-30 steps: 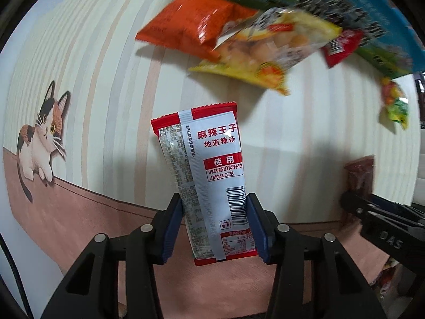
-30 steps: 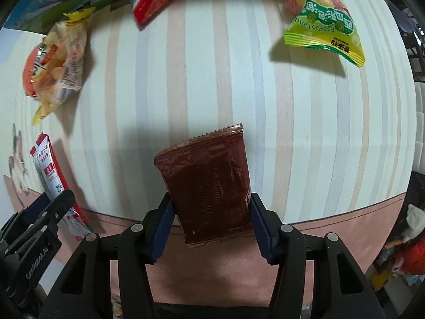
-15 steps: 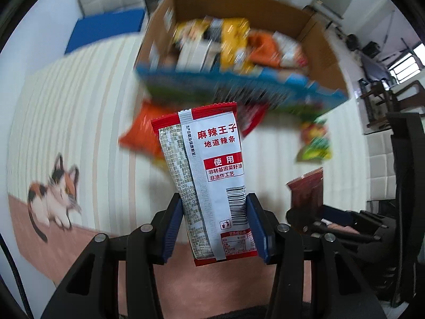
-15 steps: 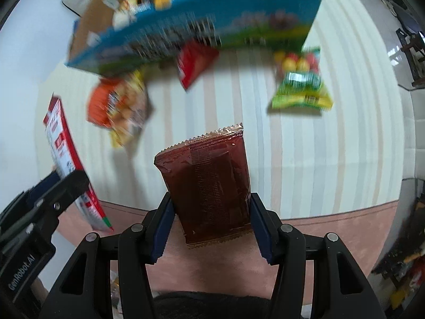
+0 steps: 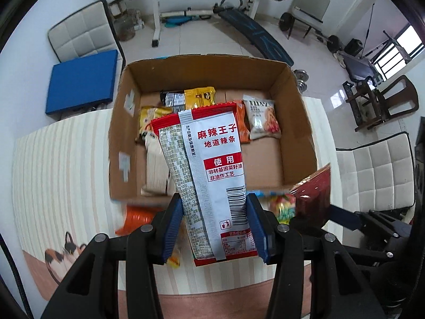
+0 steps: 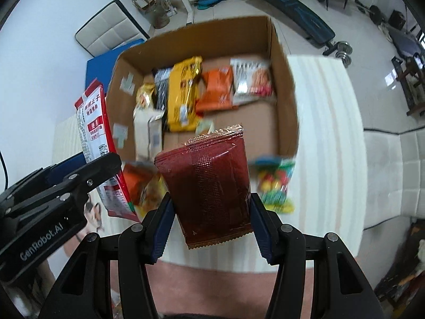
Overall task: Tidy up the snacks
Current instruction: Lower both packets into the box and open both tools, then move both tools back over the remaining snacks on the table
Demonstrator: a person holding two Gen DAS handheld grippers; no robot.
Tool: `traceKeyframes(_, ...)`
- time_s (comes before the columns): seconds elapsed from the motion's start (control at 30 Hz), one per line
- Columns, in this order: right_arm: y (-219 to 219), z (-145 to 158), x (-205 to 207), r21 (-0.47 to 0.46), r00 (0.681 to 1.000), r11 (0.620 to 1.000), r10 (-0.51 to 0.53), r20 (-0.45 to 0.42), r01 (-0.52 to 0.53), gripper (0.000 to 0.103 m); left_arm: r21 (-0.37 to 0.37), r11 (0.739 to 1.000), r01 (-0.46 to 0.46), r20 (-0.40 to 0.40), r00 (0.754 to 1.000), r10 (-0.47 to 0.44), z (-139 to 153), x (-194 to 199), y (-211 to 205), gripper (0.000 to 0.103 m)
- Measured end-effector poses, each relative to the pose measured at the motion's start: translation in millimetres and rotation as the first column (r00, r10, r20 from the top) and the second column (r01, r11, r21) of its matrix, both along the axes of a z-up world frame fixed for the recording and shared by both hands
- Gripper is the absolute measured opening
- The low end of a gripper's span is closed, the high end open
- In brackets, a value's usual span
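Note:
My left gripper (image 5: 215,226) is shut on a red and white snack packet (image 5: 209,175), held upright above the table in front of an open cardboard box (image 5: 300,106). My right gripper (image 6: 209,223) is shut on a dark red snack packet (image 6: 207,188), also held in front of the box (image 6: 287,85). The box holds several packets: yellow (image 6: 184,95), orange (image 6: 216,90), white (image 6: 251,79). The left gripper with its packet (image 6: 93,122) shows at the left of the right wrist view. The dark red packet (image 5: 313,194) shows at the right of the left wrist view.
An orange packet (image 5: 138,218) and a colourful candy bag (image 6: 275,183) lie on the striped tablecloth (image 5: 61,172) just in front of the box. White chairs (image 5: 377,170), a blue cushion (image 5: 79,79) and a weight bench (image 5: 252,32) stand around the table.
Both grippers have risen and tilted up with their packets. The view went from the tabletop and loose packets to looking down into the open box.

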State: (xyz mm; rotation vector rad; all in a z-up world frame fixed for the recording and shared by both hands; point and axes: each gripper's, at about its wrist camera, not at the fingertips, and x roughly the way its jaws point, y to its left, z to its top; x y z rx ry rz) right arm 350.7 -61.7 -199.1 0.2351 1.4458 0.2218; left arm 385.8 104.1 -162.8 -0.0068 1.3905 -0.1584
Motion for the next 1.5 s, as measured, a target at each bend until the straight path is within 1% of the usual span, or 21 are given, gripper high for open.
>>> traceKeyframes(0.1,-4,-2,30,-0.026,1.000,1.000,0.006,-0.022,-0.006,0.058,-0.002,1.000,-0.006,-0.070,0.998,0.005,-16,34,1,0.045)
traceKeyframes(0.2,-4,-14,60,-0.050,0.998,0.999,0.006,-0.058,-0.009,0.058,0.021,1.000,-0.010,-0.131,0.991,0.013,-36,62,3,0.045)
traceKeyframes(0.33,-5,-36,96,-0.081,0.994,0.997,0.000,-0.106,-0.008,0.058,0.026,1.000,0.007,-0.236,0.972,0.000,-70,89,2,0.045)
traceKeyframes(0.43,-5,-57,113,-0.080,0.989,0.997,-0.013,-0.150,0.001,0.058,0.007,1.000,-0.002,-0.326,0.945,0.004,-99,97,4,0.045)
traceKeyframes(0.5,-5,-69,120,-0.077,0.985,0.997,-0.017,-0.172,0.004,0.058,0.009,1.000,-0.006,-0.358,0.934,0.008,-112,99,4,0.045)
traceKeyframes(0.57,-5,-80,124,-0.078,0.982,0.997,-0.022,-0.187,0.007,0.058,0.018,1.000,-0.006,-0.378,0.926,0.013,-124,99,6,0.045)
traceKeyframes(0.63,-4,-89,127,-0.078,0.980,0.997,-0.022,-0.199,0.007,0.058,0.026,1.000,-0.003,-0.393,0.920,0.013,-132,99,6,0.047)
traceKeyframes(0.73,-5,-101,129,-0.061,0.974,0.998,-0.028,-0.225,0.014,0.061,0.035,0.999,-0.016,-0.404,0.914,0.029,-138,97,8,0.048)
traceKeyframes(0.77,-4,-104,129,-0.060,0.970,0.998,-0.025,-0.241,0.010,0.064,0.033,0.999,-0.021,-0.406,0.913,0.032,-138,96,9,0.047)
traceKeyframes(0.8,-4,-108,129,-0.062,0.964,0.998,-0.021,-0.266,0.005,0.078,0.031,0.999,-0.025,-0.410,0.911,0.035,-139,95,10,0.048)
traceKeyframes(0.83,-3,-110,129,-0.059,0.962,0.998,-0.017,-0.274,0.001,0.088,0.035,0.999,-0.029,-0.413,0.910,0.041,-139,95,11,0.049)
traceKeyframes(0.87,-3,-111,129,-0.057,0.962,0.998,-0.011,-0.271,-0.005,0.090,0.040,0.999,-0.034,-0.416,0.908,0.048,-140,95,12,0.055)
traceKeyframes(0.9,-3,-109,128,-0.075,0.965,0.997,-0.009,-0.262,-0.011,0.090,0.043,0.998,-0.038,-0.418,0.907,0.052,-139,95,14,0.062)
traceKeyframes(0.93,-3,-109,128,-0.088,0.966,0.996,-0.009,-0.259,-0.015,0.091,0.047,0.998,-0.037,-0.413,0.909,0.053,-138,95,15,0.065)
traceKeyframes(0.97,-2,-109,128,-0.091,0.965,0.996,-0.004,-0.261,-0.021,0.091,0.057,0.998,-0.030,-0.409,0.911,0.051,-137,94,15,0.077)
traceKeyframes(1.0,-1,-108,127,-0.090,0.964,0.996,-0.002,-0.265,-0.023,0.092,0.063,0.998,-0.024,-0.409,0.911,0.048,-136,94,15,0.082)
traceKeyframes(1.13,2,-105,126,-0.115,0.966,0.992,0.011,-0.258,-0.042,0.093,0.057,0.998,-0.038,-0.395,0.917,0.057,-127,95,23,0.084)
traceKeyframes(1.23,3,-98,124,-0.131,0.971,0.990,0.012,-0.240,-0.045,0.093,0.044,0.998,-0.050,-0.368,0.928,0.063,-117,89,28,0.085)
traceKeyframes(1.33,4,-88,118,-0.148,0.978,0.988,0.019,-0.205,-0.050,0.093,0.040,0.997,-0.069,-0.311,0.947,0.078,-100,80,34,0.085)
traceKeyframes(1.43,4,-79,109,-0.143,0.986,0.989,0.018,-0.168,-0.042,0.093,0.042,0.995,-0.094,-0.231,0.968,0.101,-83,71,39,0.085)
traceKeyframes(1.5,2,-71,100,-0.145,0.991,0.989,0.016,-0.132,-0.035,0.093,0.042,0.993,-0.110,-0.163,0.980,0.115,-68,58,45,0.085)
